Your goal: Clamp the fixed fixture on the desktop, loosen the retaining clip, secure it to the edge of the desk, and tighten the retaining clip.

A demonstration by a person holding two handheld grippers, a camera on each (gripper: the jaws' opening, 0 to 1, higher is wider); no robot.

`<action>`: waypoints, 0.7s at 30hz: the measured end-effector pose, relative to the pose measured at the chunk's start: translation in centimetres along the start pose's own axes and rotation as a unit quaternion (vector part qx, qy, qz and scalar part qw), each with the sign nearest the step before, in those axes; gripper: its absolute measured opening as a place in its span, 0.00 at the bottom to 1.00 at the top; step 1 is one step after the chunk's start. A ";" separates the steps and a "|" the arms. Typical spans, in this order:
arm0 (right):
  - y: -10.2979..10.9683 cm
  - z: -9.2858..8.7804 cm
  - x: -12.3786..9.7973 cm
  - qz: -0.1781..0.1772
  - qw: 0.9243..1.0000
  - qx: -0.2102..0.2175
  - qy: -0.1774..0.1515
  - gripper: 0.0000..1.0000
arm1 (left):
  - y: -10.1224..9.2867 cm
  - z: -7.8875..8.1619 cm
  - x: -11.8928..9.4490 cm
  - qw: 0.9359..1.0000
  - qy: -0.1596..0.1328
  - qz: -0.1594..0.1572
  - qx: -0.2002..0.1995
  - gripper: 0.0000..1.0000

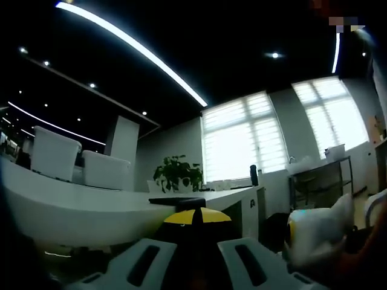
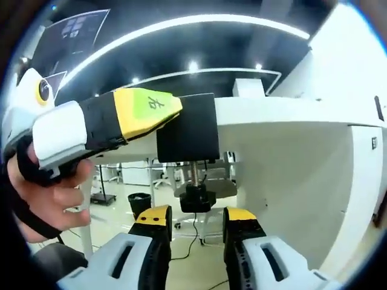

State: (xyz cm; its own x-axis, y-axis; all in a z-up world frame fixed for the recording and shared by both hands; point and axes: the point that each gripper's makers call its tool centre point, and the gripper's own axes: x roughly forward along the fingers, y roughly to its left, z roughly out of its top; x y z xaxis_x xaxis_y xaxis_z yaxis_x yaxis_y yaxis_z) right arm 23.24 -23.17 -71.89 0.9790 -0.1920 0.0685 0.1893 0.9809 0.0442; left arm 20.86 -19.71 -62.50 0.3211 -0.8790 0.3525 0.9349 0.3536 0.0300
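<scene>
1. In the right gripper view, the right gripper point(image 2: 196, 219) pointed forward, its yellow-tipped jaws apart with an open gap between them.
2. In that same view the left gripper point(image 2: 158, 107) reached in from the left, its yellow-tipped jaws drawn together.
3. A hand point(image 2: 51, 192) gripped its white handle from below, fingers curled round it.
4. In the left gripper view, its own jaws met at the yellow tips.

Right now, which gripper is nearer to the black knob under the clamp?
Right. The right gripper sits just below the black knob, jaws open on either side. The left gripper is higher, holding the black clamp at the desk edge.
</scene>
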 end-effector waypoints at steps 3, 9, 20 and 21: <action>-0.2 0.4 0.2 -0.002 1.000 0.010 -0.002 0.29 | 0.0 0.0 0.0 1.000 -0.001 0.000 0.001 0.03; 0.4 0.2 2.1 0.017 1.000 0.009 0.009 0.25 | 0.0 -0.1 0.0 1.000 0.000 0.001 -0.001 0.03; 1.0 0.5 1.8 0.097 0.995 0.018 -0.010 0.24 | 0.0 -0.3 -0.2 1.000 0.002 0.003 0.000 0.03; 1.1 0.5 1.9 0.114 0.993 0.022 -0.012 0.24 | 0.0 -0.4 -0.3 1.000 0.003 0.003 -0.002 0.03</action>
State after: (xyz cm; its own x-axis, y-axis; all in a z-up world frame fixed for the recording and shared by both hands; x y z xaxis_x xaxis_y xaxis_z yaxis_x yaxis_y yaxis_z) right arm 25.27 -22.47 -71.18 0.9939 0.0338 0.1053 -0.0413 0.9968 0.0691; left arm 20.85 -19.57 -62.92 0.3284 -0.8783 0.3476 0.9331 0.3587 0.0247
